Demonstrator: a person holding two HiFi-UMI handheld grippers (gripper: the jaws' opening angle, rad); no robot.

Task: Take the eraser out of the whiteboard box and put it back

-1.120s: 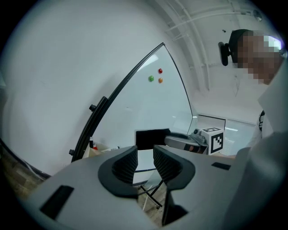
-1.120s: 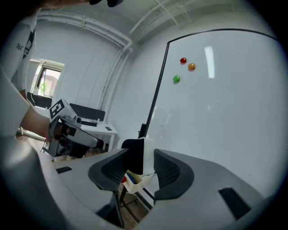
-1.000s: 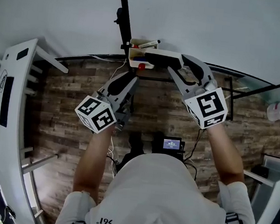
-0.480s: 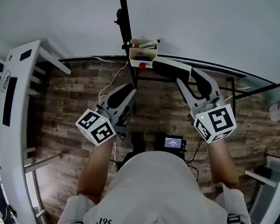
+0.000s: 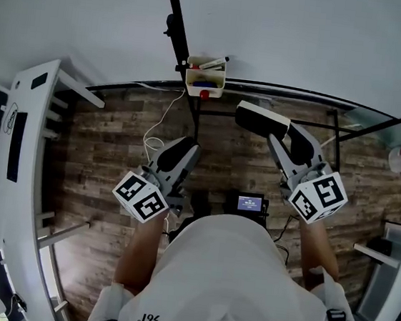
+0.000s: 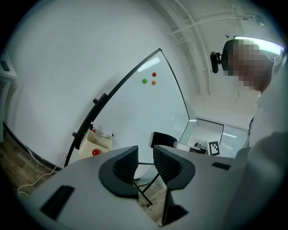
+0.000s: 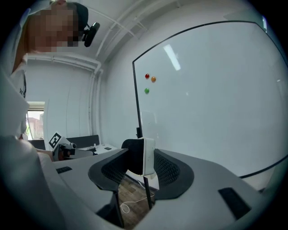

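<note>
- Both grippers had drawn back toward the person's body since a second earlier. The eraser, then right at the whiteboard box, now sat clear of it, lower and to the right in the head view.
- The right gripper pinched the eraser across its thickness, dark felt against one jaw and white back against the other, with the jaws held wide by it.
- The left gripper carried nothing; its jaws stood a narrow gap apart.
- The box hung on the black edge rail of the whiteboard, open at the top, with a marker sticking out and a red piece at its foot.
- Between the grippers and the box lay bare wooden floor. The black stand bars ran just beside the eraser.
- A white desk edged the far left, well apart from the left gripper.
- Both forearms reached forward from the torso with the grippers roughly level and the marker cubes nearest the body. The right gripper was extended further toward the board than the left.
</note>
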